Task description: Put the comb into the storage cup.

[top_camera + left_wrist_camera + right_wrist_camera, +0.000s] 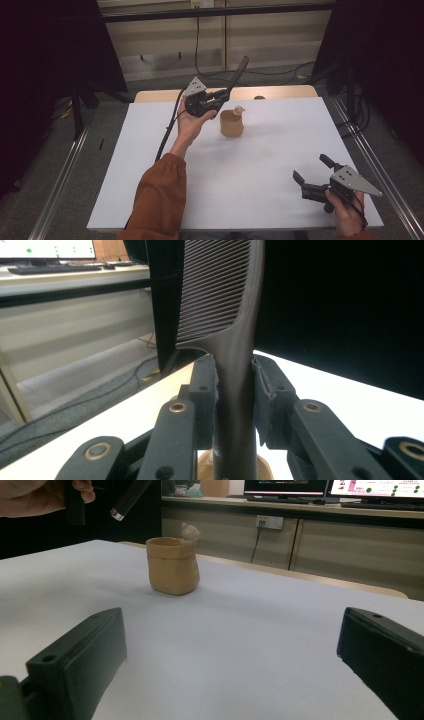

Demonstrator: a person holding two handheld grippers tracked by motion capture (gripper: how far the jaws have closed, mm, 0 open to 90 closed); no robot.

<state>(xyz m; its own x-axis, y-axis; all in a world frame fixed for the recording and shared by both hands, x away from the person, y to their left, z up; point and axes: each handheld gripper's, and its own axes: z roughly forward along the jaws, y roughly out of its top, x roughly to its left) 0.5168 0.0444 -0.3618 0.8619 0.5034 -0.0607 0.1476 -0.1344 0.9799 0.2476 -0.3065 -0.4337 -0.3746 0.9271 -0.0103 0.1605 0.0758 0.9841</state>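
High view first: the left gripper [220, 95] is raised above the far half of the white bench [150, 200], its jaws clamped on the handle of a dark comb [237, 71] that slants up and away from the hand. Just below and beside it stands a small tan pot [232, 123] with a little figure on its rim, upright on the bench. The right gripper [312, 175] rests at the near right corner, well apart from the pot, jaws spread and holding nothing.

Left gripper view confirms the grip: both pads press on the comb's [235, 390] narrow handle, teeth rising above, and the pot's rim [202, 465] peeks out underneath. From the right gripper view the handle's butt end [127, 500] hangs above and to the side of the pot [172, 565].

The step in hand looks like dropping the comb, handle first, into the pot. To do it well, bring the butt end over the middle of the opening, tip the comb nearer upright, and lower slowly. The pot looks light and could tip if the handle catches its rim or the figure, so release only once the end sits inside.
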